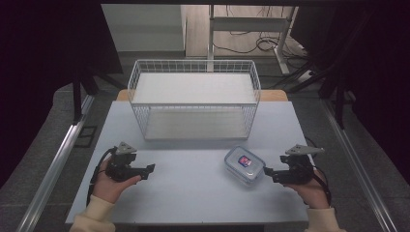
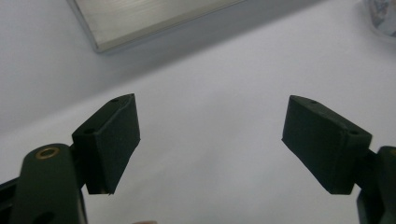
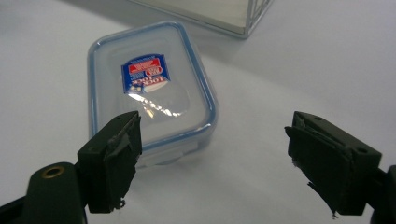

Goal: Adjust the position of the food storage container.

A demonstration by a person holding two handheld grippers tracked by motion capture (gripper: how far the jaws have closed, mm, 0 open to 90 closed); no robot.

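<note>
From the high view, your right gripper [image 1: 267, 171] hovers just right of the clear lidded food container [image 1: 244, 165], which sits on the table [image 1: 193, 193] just in front of the white wire basket [image 1: 193, 99]. Your left gripper [image 1: 151, 168] waits well left of the container, jaws spread on nothing.

In the right gripper view, the jaws stand wide and empty; the container [image 3: 149, 88] lies off-centre behind the left jaw, so centre it before closing across its narrow sides.

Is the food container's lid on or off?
On. The lid, with its blue seal and label, sits flat across the container, which lies upright on the table. Whether the latches are snapped, cannot tell.
</note>
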